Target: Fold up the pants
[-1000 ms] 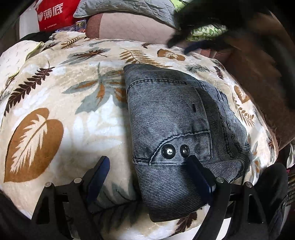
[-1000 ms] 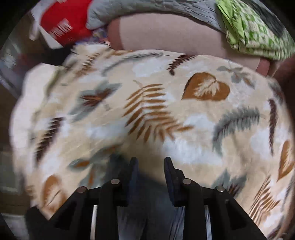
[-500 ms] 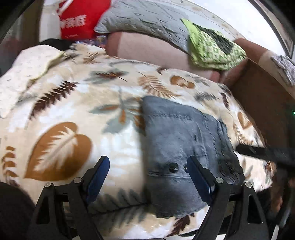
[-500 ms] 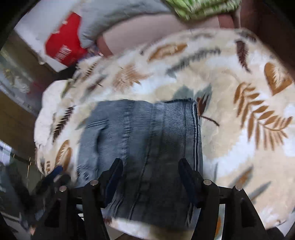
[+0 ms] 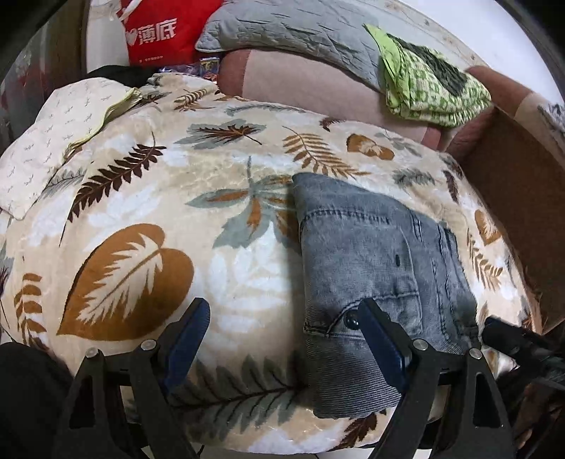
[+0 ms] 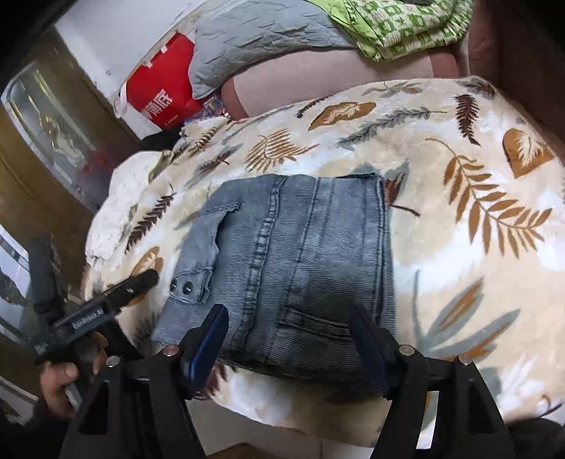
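Both tongs released, nothing held: left tongs [image 5: 284,340] spread wide over the blanket [image 5: 148,197], its right finger just above the near left corner of the jeans [image 5: 370,268]; right tongs [image 6: 287,340] spread over the jeans' near edge. Jeans lie as a compact folded rectangle on the leaf-print blanket, right of centre, two snaps [image 6: 180,286] at the near left corner. Fold looks basically done. To finish well: press flat, square the edges, don't drag the blanket. Farther back, grey quilt [image 5: 296,31], green cloth [image 5: 430,84], red bag [image 5: 155,31] — contents not visible.
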Motion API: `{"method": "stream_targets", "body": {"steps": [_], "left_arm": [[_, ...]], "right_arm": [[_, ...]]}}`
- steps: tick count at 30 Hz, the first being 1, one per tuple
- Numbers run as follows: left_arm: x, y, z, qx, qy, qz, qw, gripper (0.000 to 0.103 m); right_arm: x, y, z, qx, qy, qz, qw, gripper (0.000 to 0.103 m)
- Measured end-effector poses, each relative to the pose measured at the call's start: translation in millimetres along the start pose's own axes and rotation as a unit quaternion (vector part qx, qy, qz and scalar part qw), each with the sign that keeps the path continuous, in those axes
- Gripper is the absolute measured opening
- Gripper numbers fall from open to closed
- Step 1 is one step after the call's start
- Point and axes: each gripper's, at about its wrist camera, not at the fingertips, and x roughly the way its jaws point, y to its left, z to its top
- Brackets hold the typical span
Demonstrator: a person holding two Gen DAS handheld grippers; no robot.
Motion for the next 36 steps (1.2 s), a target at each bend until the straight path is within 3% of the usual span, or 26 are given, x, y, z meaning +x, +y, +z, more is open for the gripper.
{"method": "stream_targets", "body": {"steps": [2,4,11,14,18,25,27,29,33,36], "left_arm": [[9.8,-5.3,-5.0,0.017,0.02,0.004,0.9997,0.087],[19.2,-11.2,-12.0,0.043,0.042,0.01,0.9981,0.087],[-5.8,-26.0,-7.9,0.065,-0.028,0.006,0.9975,0.087],[26.8,-29.9,-19.8,0.084,0.036,0.024,0.9955,0.087],[27.4,-23.2,-17.5,0.065,0.038,0.014,0.9971,0.09],[27.3,-23.7,-20.1,0.075,0.028,0.018,0.9966,0.091],[28.8,-23.5,-19.0,0.077,0.027,0.017,0.9965,0.091],[29.7,-23.2,-18.7,0.079,0.031,0.016,0.9962,0.091],[15.7,-20.2,-11.5,0.064,0.015,0.003,0.9978,0.09],[-1.9,-19.9,-5.4,0.057,-0.026,-0.006,0.998,0.09]], "right_arm": [[35.7,-13.8,-11.2,-0.002,0.067,-0.039,0.997,0.083],[31.8,-6.4,-15.4,-0.018,0.042,-0.047,0.998,0.085],[22.6,-5.6,-21.8,-0.004,0.037,-0.03,0.999,0.087],[24.3,-6.8,-22.1,-0.013,0.036,-0.036,0.999,0.088],[27.8,-12.3,-15.7,-0.008,0.036,-0.028,0.999,0.088],[-18.1,-11.7,-1.7,-0.007,-0.051,-0.033,0.998,0.088],[-1.7,-12.7,-2.7,-0.015,-0.025,-0.061,0.998,0.088],[36.5,-19.6,-14.5,-0.026,0.052,-0.103,0.993,0.091],[32.7,-26.1,-16.6,-0.007,0.039,-0.094,0.995,0.092],[34.9,-29.9,-21.7,0.0,0.037,-0.091,0.995,0.093]]}}
